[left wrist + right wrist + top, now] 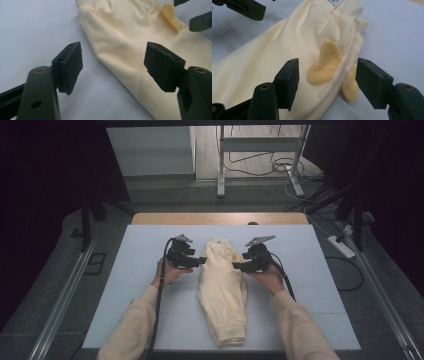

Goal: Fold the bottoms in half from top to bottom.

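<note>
Cloth lies between my two tools: a pale yellow garment (222, 287), folded lengthways into a long soft bundle in the middle of the white surface (130, 270). The fabric looks like a smooth, matte knit with gentle creases. Its far end finishes in a ribbed band (352, 7), and the near end, close to the front edge of the surface, seems to close in a gathered cuff.

In the right gripper view a darker yellow patch (324, 63) with a rounded, lobed outline sits on the garment, and a second piece of the same colour (350, 87) pokes out from under the fold just beside it. A small white label (334, 2) is sewn at the ribbed band; it carries print, but the print is too small for me to read.

My left tool (201, 260) sits at the garment's left edge with its jaws spread wide. In the left gripper view one blocky black pad (71, 66) stands over bare surface and the other over the fabric. My right tool (237, 265) is at the garment's right edge, jaws likewise spread apart, framing the darker patch without pinching anything. The pads are flat, square-cornered and dull black; one on the left tool has a slightly rough edge.
</note>
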`<state>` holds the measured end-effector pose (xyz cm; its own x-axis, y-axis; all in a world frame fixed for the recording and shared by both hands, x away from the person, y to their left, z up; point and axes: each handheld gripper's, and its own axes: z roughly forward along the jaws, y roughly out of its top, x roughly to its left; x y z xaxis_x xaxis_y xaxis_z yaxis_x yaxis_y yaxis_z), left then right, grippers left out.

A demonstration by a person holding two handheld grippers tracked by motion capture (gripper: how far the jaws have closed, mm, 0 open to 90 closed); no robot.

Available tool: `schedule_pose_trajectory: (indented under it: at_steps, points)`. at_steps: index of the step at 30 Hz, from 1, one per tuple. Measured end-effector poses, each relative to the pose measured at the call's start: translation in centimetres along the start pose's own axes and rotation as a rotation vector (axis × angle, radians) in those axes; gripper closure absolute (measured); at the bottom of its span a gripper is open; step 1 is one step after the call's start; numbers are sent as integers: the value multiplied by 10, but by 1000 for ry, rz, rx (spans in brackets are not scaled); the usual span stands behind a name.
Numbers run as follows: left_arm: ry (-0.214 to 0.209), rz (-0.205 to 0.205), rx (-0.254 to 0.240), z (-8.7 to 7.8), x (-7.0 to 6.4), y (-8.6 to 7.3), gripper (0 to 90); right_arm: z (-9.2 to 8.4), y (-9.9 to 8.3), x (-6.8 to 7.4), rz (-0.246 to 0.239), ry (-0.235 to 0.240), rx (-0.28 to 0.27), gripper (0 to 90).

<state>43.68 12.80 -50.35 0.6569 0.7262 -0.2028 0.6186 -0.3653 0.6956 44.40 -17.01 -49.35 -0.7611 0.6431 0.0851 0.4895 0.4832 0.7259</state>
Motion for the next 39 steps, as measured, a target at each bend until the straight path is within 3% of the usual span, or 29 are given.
schedule_pose_trajectory:
  at_steps: [23, 39]
  points:
    - [-2, -19, 26, 19, 8, 7, 299, 17, 15, -13, 12, -31, 16, 357]
    - [-2, -30, 67, 37, 8, 6, 287, 41, 10, -15, 3, -35, 91, 359]
